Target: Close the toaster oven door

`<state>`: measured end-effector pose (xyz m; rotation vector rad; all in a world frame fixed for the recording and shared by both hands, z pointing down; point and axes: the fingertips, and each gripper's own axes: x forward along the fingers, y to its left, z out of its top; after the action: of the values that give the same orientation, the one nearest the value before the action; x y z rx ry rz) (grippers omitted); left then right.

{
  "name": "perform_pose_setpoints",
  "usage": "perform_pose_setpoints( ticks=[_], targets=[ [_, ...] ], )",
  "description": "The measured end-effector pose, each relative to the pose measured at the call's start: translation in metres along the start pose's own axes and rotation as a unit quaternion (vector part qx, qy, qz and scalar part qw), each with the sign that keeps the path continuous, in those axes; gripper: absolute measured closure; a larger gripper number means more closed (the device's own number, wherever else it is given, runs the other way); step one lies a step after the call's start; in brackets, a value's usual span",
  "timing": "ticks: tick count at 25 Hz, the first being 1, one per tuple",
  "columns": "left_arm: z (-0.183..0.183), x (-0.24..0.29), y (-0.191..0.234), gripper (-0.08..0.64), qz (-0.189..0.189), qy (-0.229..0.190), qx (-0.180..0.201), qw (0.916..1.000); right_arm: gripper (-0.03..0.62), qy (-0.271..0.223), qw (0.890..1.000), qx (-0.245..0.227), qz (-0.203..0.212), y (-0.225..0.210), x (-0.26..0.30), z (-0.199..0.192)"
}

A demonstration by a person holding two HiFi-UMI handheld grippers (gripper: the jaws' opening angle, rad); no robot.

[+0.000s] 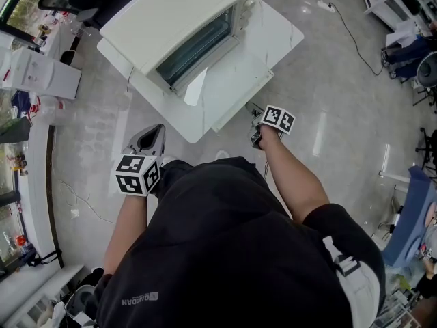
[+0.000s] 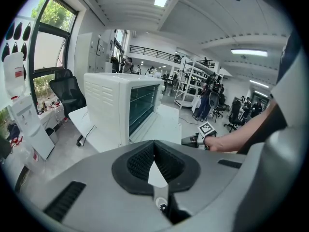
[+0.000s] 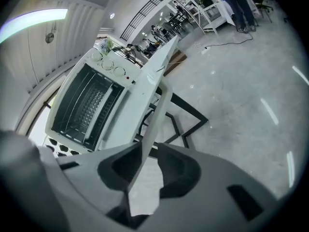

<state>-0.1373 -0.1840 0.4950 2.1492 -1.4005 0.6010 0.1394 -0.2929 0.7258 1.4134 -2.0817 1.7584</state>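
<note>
The white toaster oven stands on a white table. Its glass door sits upright against the front, and the racks show through the glass. My right gripper hangs just off the table's near right corner. It is open, and the table's thin edge lines up with the gap between its pads, beyond them. My left gripper hovers over the floor short of the table's front. It is shut, pad tips together, holding nothing. Both grippers are well away from the oven.
A power cable hangs off the table's left side. A white counter with bottles and an office chair stand to the left. The table's dark frame legs show beneath the top. Shelving and several people fill the far room.
</note>
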Motion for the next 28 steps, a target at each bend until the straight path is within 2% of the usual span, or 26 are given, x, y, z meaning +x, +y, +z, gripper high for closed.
perform_pose_setpoints(
  ticks=[11,17,28],
  targets=[
    [-0.002,0.0,-0.004,0.557,-0.002,0.003,0.005,1.0,0.488,0.006,1.0,0.005,0.017,-0.003,0.007,-0.002],
    [-0.006,0.001,-0.003,0.557,-0.002,0.005,-0.001,1.0,0.488,-0.015,0.998,0.018,0.056,0.014,0.001,0.005],
    [0.001,0.006,-0.008,0.557,-0.01,-0.002,-0.002,0.9999,0.485,-0.025,0.994,0.009,0.104,0.052,-0.017,0.017]
  ],
)
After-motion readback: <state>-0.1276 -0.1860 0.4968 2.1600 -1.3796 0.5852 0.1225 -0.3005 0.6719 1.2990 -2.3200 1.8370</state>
